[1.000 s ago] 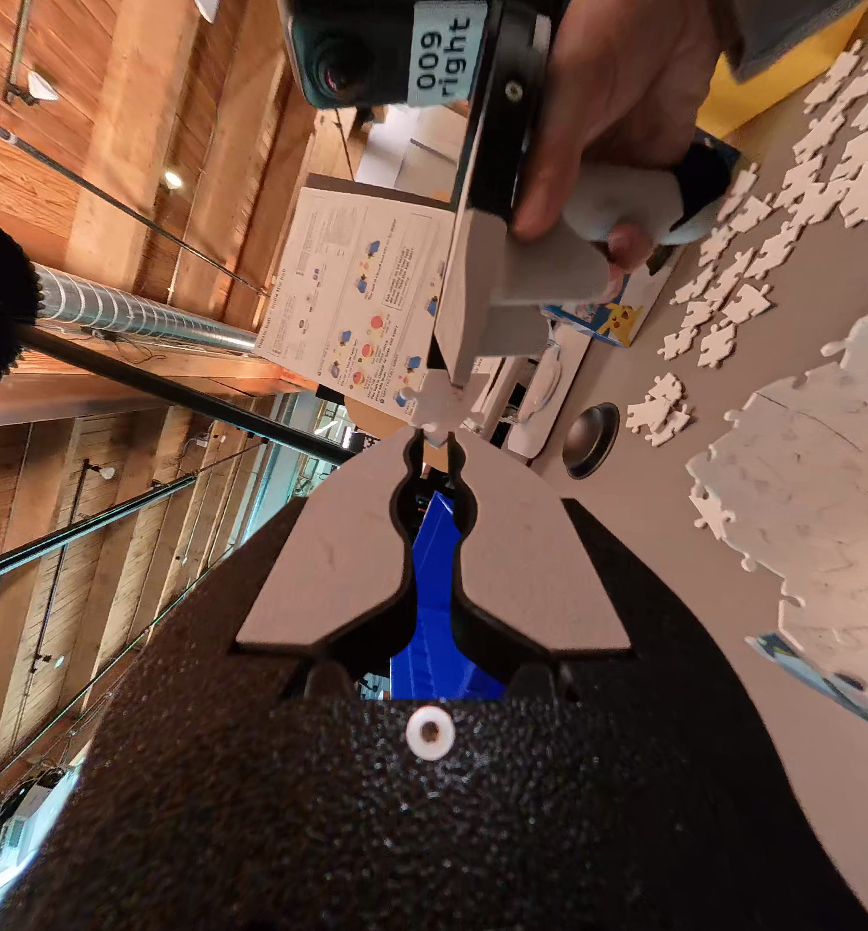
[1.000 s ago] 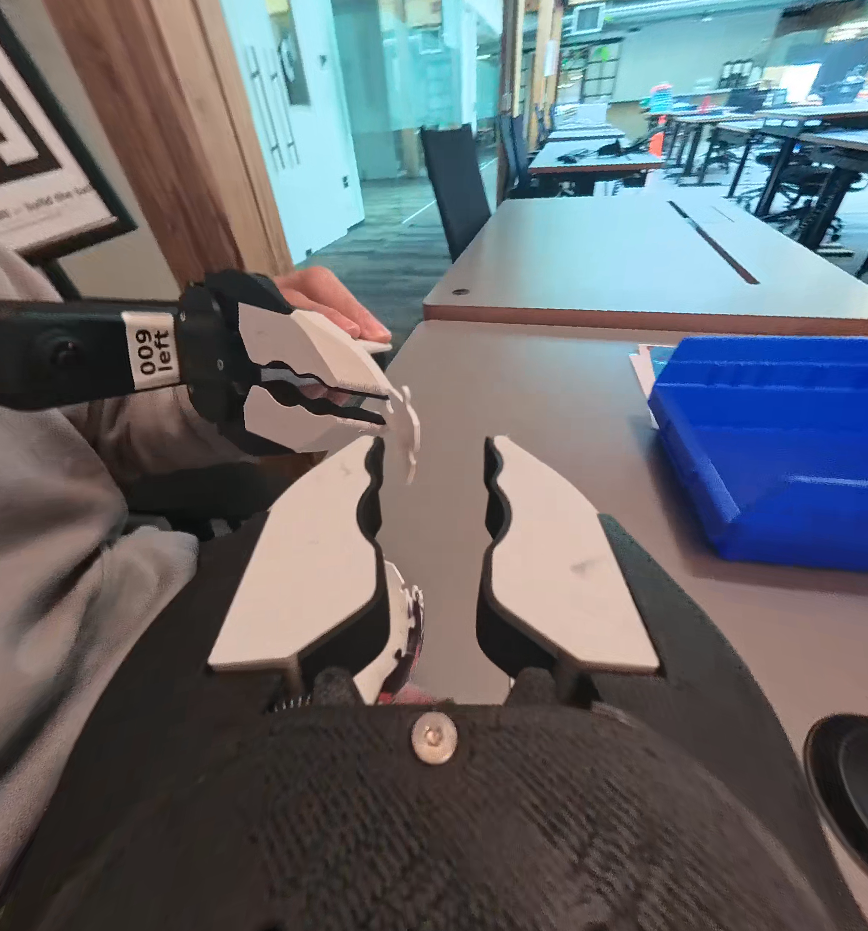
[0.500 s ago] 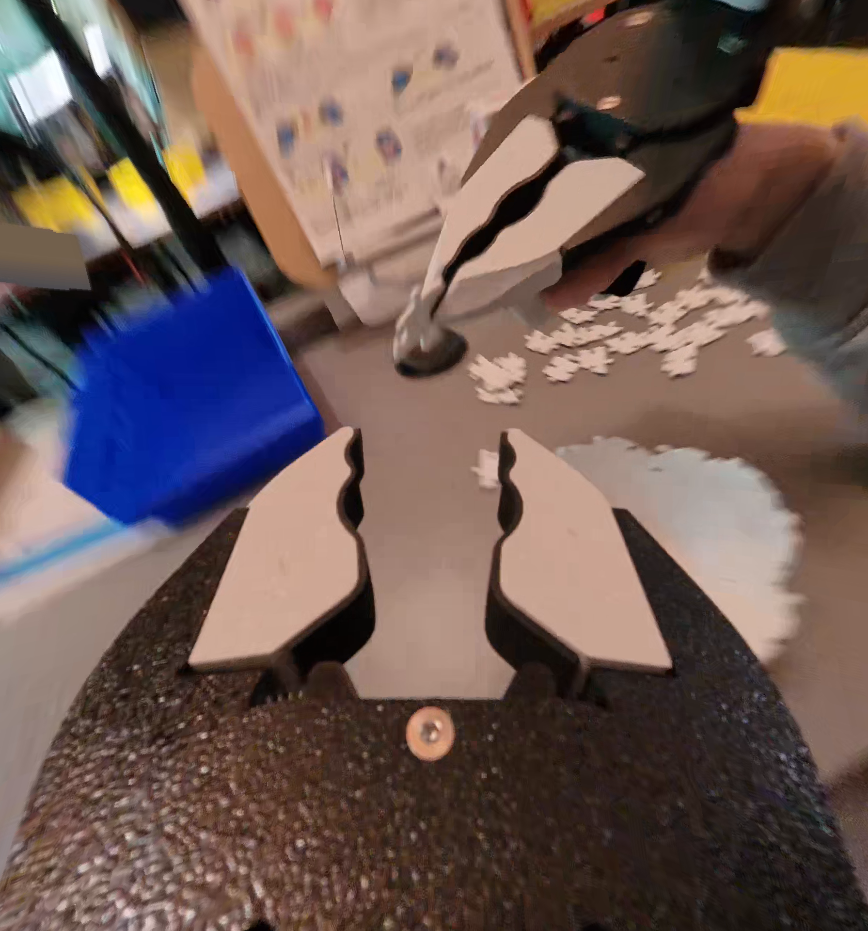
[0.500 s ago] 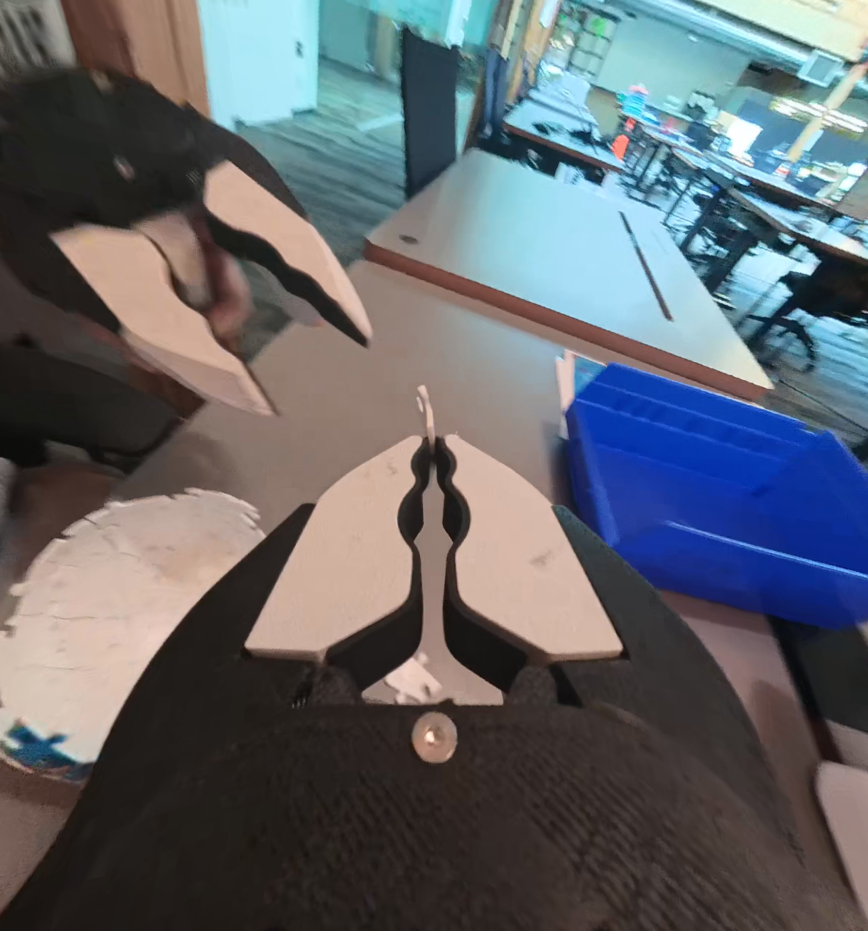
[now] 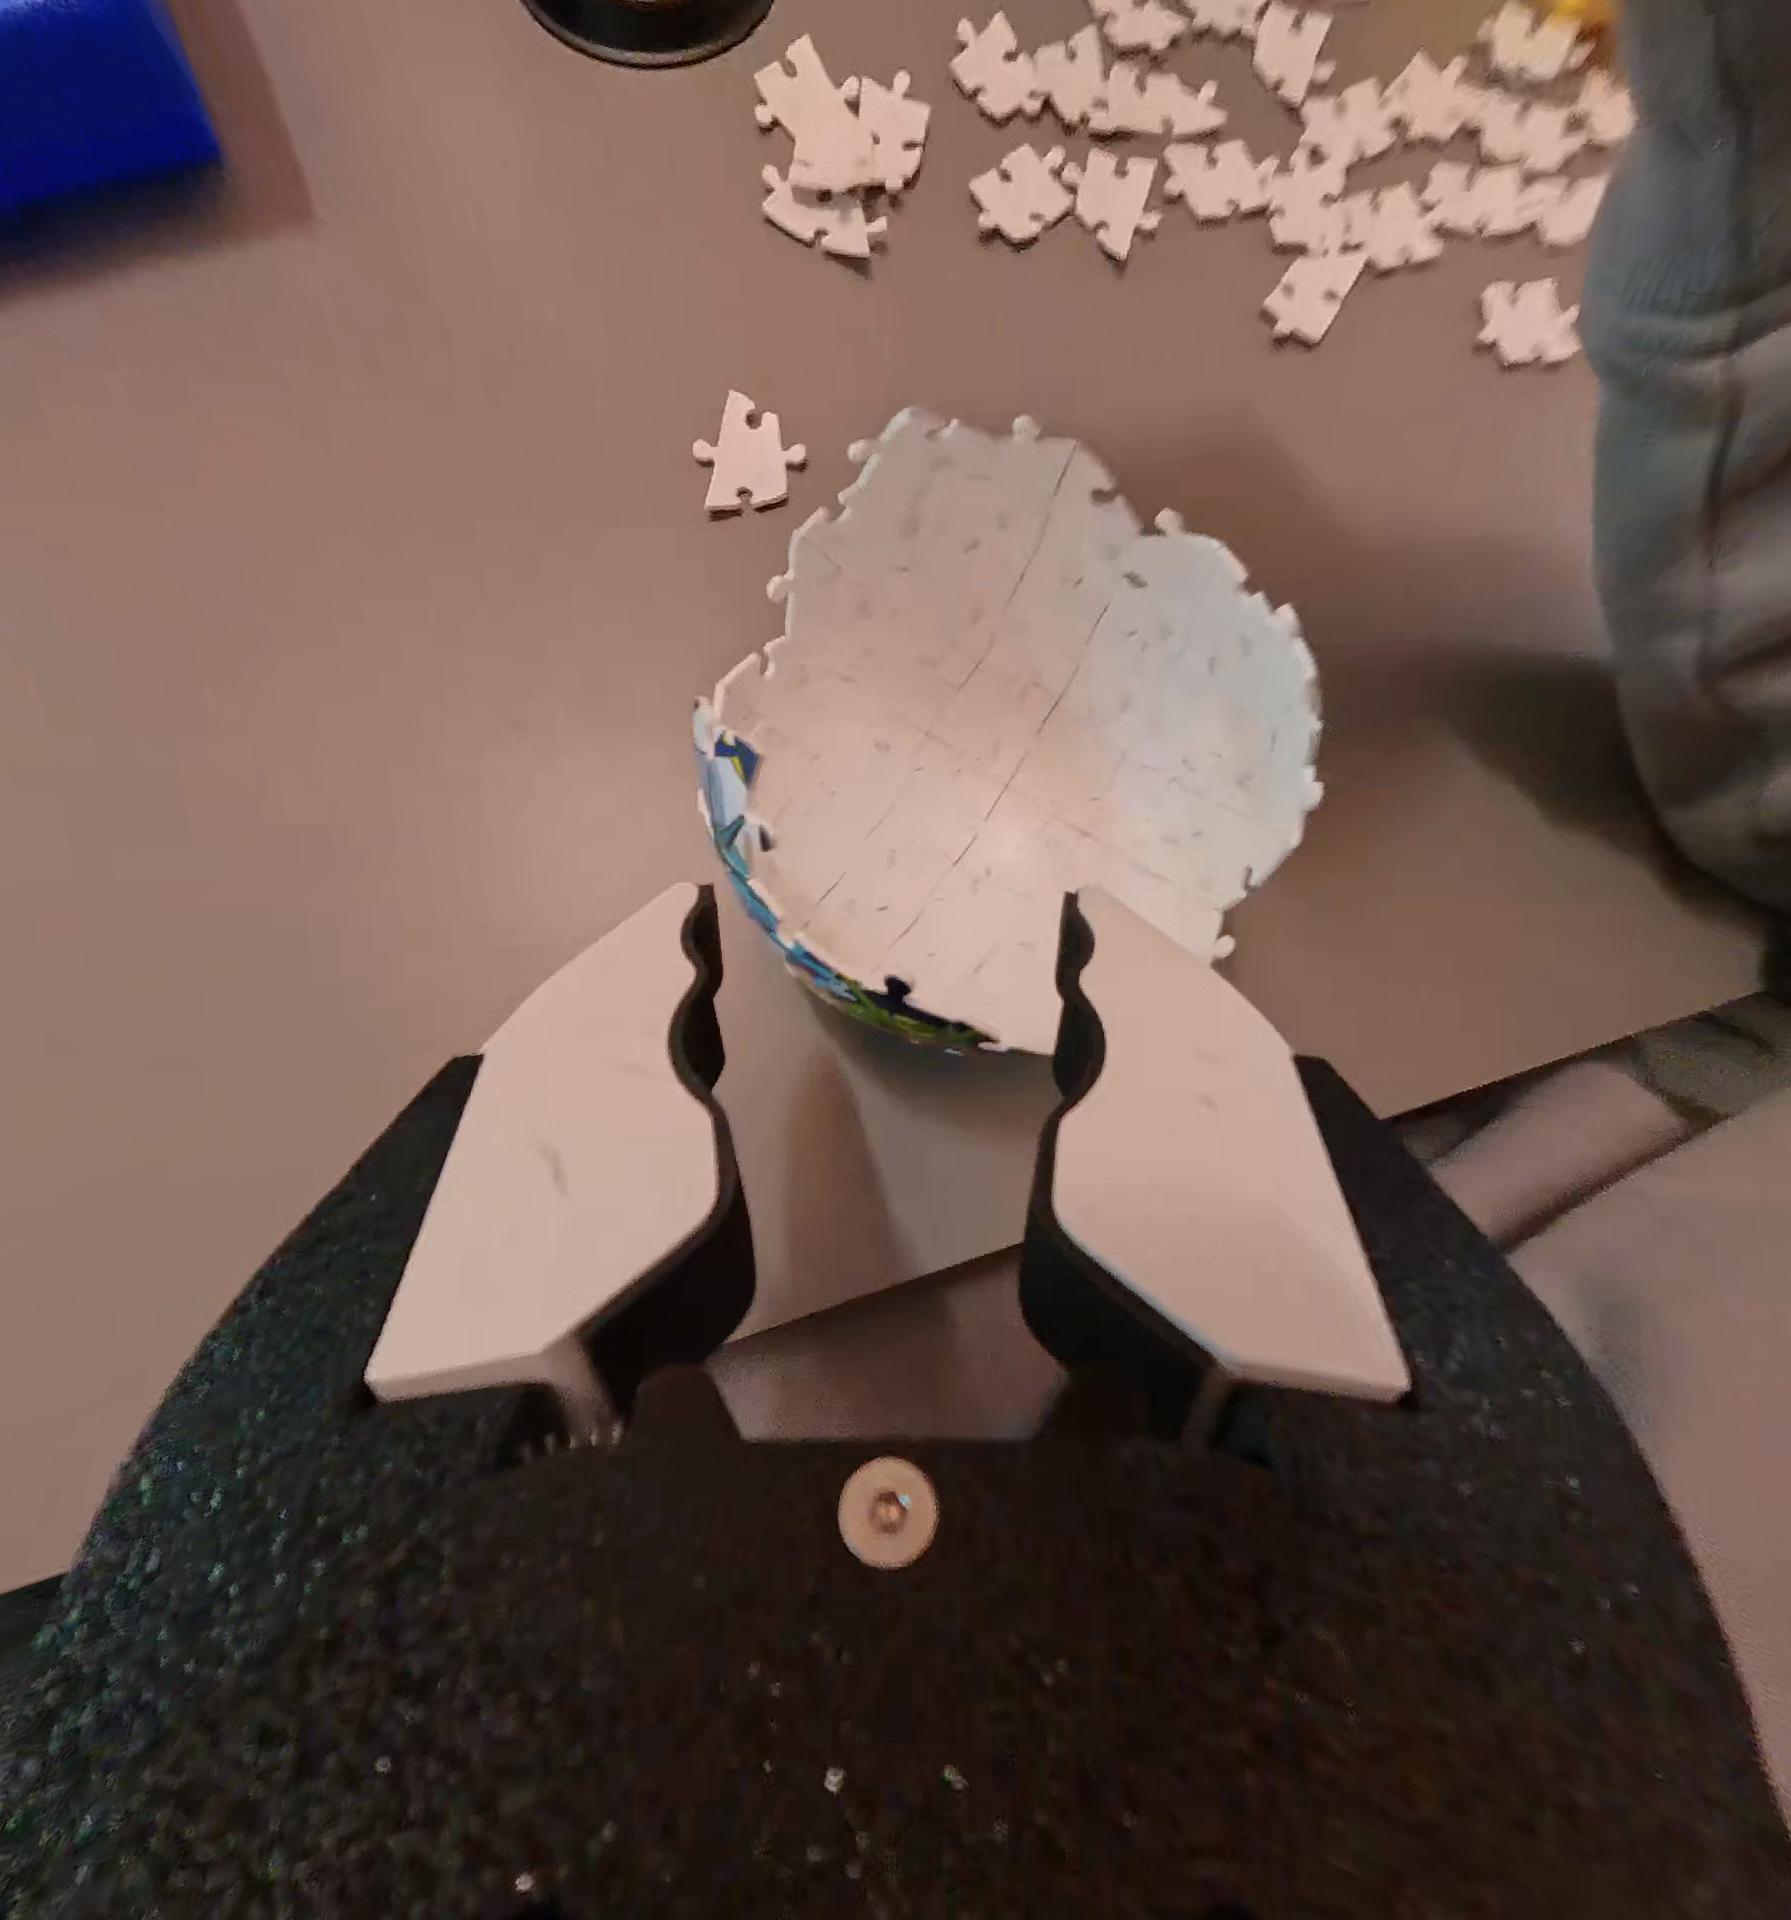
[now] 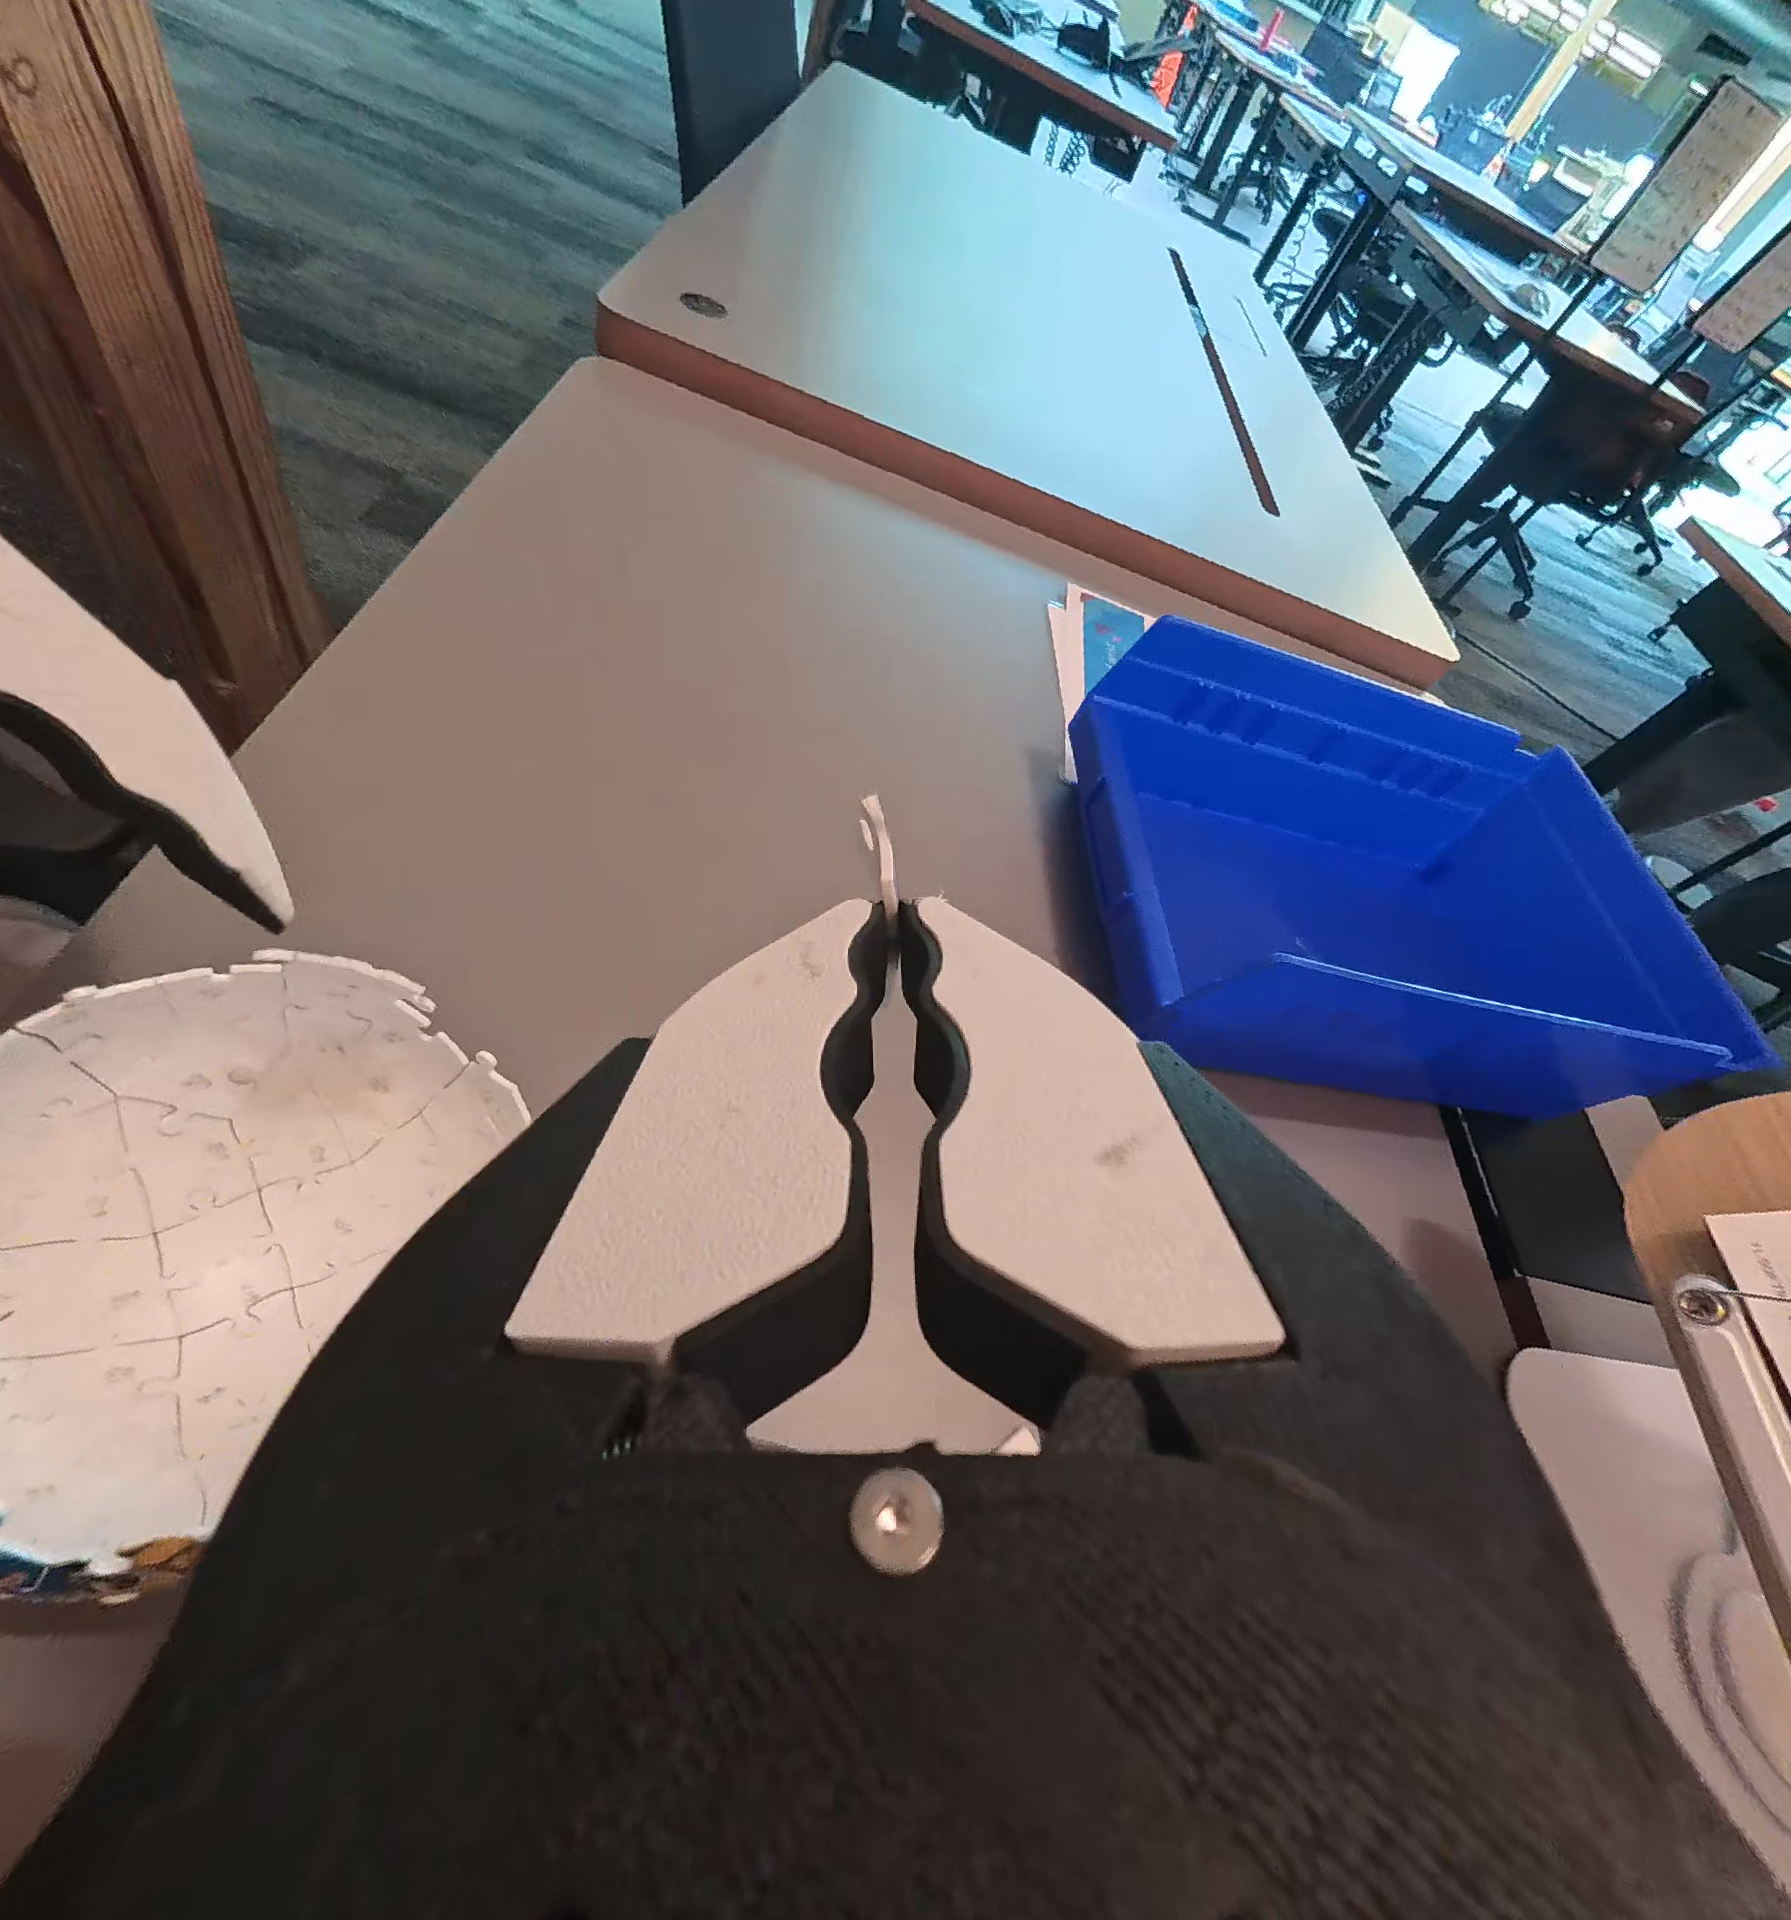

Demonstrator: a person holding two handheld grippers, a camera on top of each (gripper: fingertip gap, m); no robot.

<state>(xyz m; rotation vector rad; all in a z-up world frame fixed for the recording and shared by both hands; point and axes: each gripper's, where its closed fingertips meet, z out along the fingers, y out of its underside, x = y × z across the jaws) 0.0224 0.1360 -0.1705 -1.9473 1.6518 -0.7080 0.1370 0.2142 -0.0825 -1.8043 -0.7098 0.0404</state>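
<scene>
White card, seen edge-on, is pinched between the tips of the right tool (image 6: 893, 906): a single puzzle piece (image 6: 880, 847), which a second ago sat in the left tool (image 5: 883, 920). The left tool has let go and now hangs with its jaws wide, empty, over the near rim of the curved, bowl-like puzzle shell (image 5: 1016, 727) close to the tabletop's (image 5: 351, 623) near edge. One loose piece (image 5: 747, 454) lies just beyond the shell, and a scatter of pieces (image 5: 1234, 156) spreads toward the far right. A blue bin (image 6: 1390, 904) stands further along the tabletop. The piece has changed tools.
</scene>
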